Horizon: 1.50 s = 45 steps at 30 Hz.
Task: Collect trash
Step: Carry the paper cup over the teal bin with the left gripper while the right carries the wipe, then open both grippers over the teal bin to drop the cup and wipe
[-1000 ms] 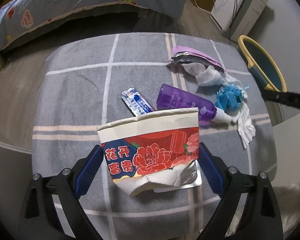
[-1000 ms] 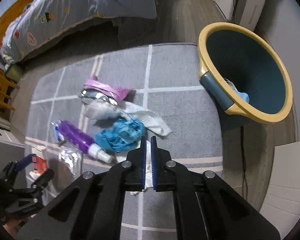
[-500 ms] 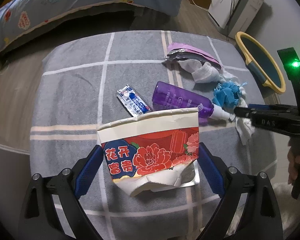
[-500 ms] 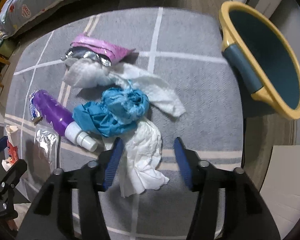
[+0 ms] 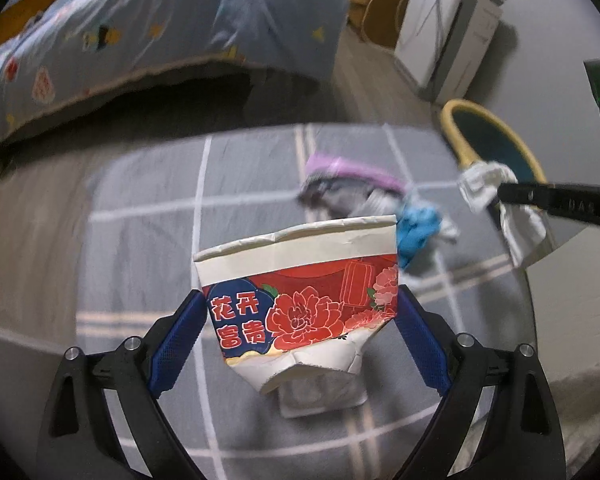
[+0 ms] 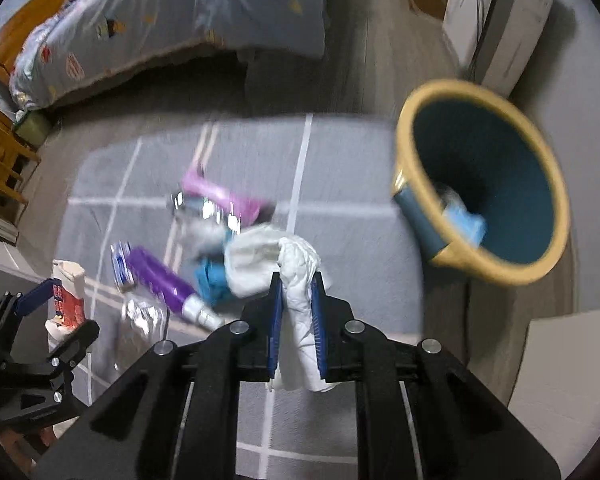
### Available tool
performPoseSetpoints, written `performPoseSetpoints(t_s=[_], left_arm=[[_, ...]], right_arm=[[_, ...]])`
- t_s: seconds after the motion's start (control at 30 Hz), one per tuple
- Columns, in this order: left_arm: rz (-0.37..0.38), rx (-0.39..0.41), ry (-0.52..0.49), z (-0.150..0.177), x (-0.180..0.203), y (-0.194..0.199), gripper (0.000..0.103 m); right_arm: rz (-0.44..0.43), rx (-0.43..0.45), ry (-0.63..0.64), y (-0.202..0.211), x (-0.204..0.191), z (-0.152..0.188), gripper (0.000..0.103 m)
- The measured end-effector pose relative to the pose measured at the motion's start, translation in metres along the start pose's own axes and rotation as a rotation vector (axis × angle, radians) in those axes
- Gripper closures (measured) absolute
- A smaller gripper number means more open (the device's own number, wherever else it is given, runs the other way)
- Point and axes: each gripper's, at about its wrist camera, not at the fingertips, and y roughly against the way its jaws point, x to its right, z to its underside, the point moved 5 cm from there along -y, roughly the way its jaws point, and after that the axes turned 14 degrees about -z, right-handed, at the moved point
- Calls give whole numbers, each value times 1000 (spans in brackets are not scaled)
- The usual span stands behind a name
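A: Clamping a white tissue (image 6: 298, 312), the right tongs (image 6: 296, 312) have their blue pads pressed flat on its sides. Half a second back those jaws stood apart over the tissue as it lay on the rug; they have just closed on it, and the wad now hangs clear of the floor.

B: And the left tongs (image 5: 298, 328)?

A: Closed on a crushed paper cup (image 5: 300, 300), red with flowers, as they were a second ago. The cup has come up too: the rug (image 5: 148, 248) sits further below it than before.

B: What lies beyond the right tongs?

A: Just ahead and to their left, a blue rag (image 6: 212, 280), a purple bottle (image 6: 160, 276), a foil wrapper (image 6: 140, 316) and a pink packet (image 6: 220, 196) remain on the rug. Ahead to their right stands the yellow-rimmed bin (image 6: 480, 184), a scrap already inside.

B: So what does the lift mean?

A: Likely both pieces are ready to carry; the tissue looks nearest to a drop. It is limp, so a trailing end could snag the rim.
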Motion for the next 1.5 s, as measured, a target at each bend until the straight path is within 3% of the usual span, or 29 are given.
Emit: performPoseSetpoints(t_s=[0.17,0.37,0.73,0.9,1.2,1.5], left_arm=[[-17,105,-63,-22,14,24,11],[-14,152,-113,-36,36,34,11],[-3,235,-195,-79,88,47,11],[16,227,-231,-102,125,33,11],[129,179,-269,-134,191,7,11],[147,157,-344,-153,247,-25,11]], right_arm=[[5,110,36,47,14,-30,90],[32,200,22,83,58,-60,90],[25,226,-109,71,131,-70,90],[52,221,-123,66,156,-73,90],[42,231,-250,65,213,-66,90],[47,200,-363,46,260,-52,90]])
